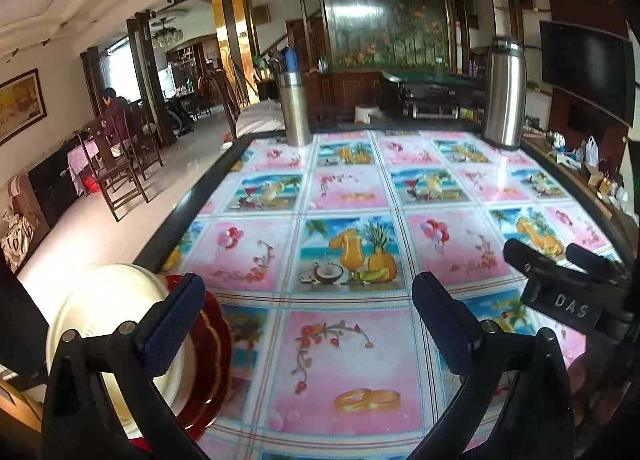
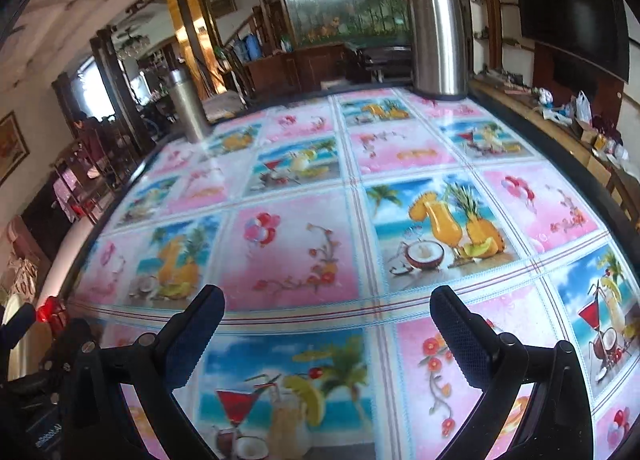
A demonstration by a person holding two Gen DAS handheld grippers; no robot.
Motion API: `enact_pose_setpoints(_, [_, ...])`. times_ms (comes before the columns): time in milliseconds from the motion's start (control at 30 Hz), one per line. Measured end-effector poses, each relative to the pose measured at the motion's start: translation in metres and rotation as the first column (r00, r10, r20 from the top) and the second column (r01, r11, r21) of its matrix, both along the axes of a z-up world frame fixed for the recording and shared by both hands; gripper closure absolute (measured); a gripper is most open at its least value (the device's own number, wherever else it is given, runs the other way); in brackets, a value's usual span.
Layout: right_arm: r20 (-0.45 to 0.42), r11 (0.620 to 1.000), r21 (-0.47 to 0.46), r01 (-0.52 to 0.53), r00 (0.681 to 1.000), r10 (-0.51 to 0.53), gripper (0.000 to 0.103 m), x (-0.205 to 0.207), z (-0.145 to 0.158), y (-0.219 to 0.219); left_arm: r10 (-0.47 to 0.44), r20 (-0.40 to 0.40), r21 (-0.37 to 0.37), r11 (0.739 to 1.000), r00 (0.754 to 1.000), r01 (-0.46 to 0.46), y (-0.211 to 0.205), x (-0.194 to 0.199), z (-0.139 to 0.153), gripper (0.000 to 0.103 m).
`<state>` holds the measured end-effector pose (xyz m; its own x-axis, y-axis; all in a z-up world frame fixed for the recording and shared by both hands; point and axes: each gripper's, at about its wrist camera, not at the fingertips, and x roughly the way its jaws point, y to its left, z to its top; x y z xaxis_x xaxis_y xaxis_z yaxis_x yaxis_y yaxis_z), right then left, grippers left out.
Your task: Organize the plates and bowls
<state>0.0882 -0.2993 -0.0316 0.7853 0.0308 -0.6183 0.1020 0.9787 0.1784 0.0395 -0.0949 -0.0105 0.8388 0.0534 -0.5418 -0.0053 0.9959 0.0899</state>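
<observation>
the table (image 1: 352, 196), spread with a glossy cloth of pink flower squares and blue fruit-drink squares, fills both wrist views, and its middle is bare of crockery; two steel flasks stand at the far edge, the wider flask (image 1: 505, 94) at about one o'clock and the slimmer flask (image 1: 294, 108) at about eleven o'clock from the left camera. the task's things sit at the near left corner of the table: a cream plate (image 1: 108, 308) stands on edge with a red scalloped plate (image 1: 214, 356) just beside it, their faces turned sideways so the rims run roughly toward and away from the camera; whether they touch each other i cannot tell. they lie at about eight o'clock from the left gripper (image 1: 308, 324), partly behind its left finger, not between the jaws. that gripper is spread wide and holds nothing. the right gripper (image 2: 328, 334) is likewise spread wide and empty, over the patterned cloth, and only a scrap of red shows at nine o'clock at the far left edge of its view. the left gripper is plainly the nearer, and i judge it would need to swing left to bring a rim between its fingers. no bowl is in view.
</observation>
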Motion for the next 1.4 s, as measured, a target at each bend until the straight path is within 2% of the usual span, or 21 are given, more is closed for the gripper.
enact_pose_setpoints(67, [0.066,0.999,0.015,-0.047,0.997,0.046,0.000,-0.015,0.016,0.016,0.013,0.039,-0.021,1.000,0.999,-0.012,0.019,-0.017,0.019,0.000])
enact_pose_setpoints(200, [0.164,0.991,0.016,-0.132,0.978,0.127,0.000,-0.038,0.042,0.051,0.052,0.042,-0.041,0.998,0.998,-0.051,0.058,-0.037,0.036,0.000])
enact_pose_setpoints(367, [0.205,0.970,-0.014,-0.243,0.949,0.240,0.000,-0.057,0.054,0.094,0.091,0.011,-0.171,0.981,0.996,-0.088,0.112,-0.053,0.042,0.000])
enact_pose_setpoints(400, [0.210,0.965,-0.024,-0.262,0.942,0.262,0.000,-0.060,0.054,0.101,0.113,0.010,-0.174,0.979,0.994,-0.110,0.119,-0.055,0.042,0.000])
enact_pose_setpoints(533, [0.219,0.948,-0.049,-0.314,0.923,0.317,0.000,-0.071,0.054,0.122,0.202,0.028,-0.107,0.974,0.979,-0.198,0.141,-0.062,0.043,0.000])
enact_pose_setpoints(633, [0.218,0.939,-0.052,-0.339,0.914,0.342,0.000,-0.075,0.052,0.132,0.236,0.037,-0.077,0.970,0.971,-0.232,0.150,-0.067,0.040,0.000])
enact_pose_setpoints(1000, [0.210,0.919,-0.069,-0.388,0.895,0.394,0.000,-0.078,0.041,0.147,0.263,-0.008,-0.124,0.957,0.965,-0.262,0.163,-0.062,0.029,0.000])
enact_pose_setpoints(1267, [0.197,0.919,-0.047,-0.393,0.898,0.394,0.000,-0.075,0.034,0.145,0.249,-0.007,-0.147,0.958,0.968,-0.247,0.164,-0.062,0.028,0.000])
enact_pose_setpoints(1400, [0.192,0.923,-0.040,-0.383,0.903,0.384,0.000,-0.072,0.031,0.143,0.264,-0.011,-0.126,0.957,0.965,-0.263,0.163,-0.060,0.026,0.000])
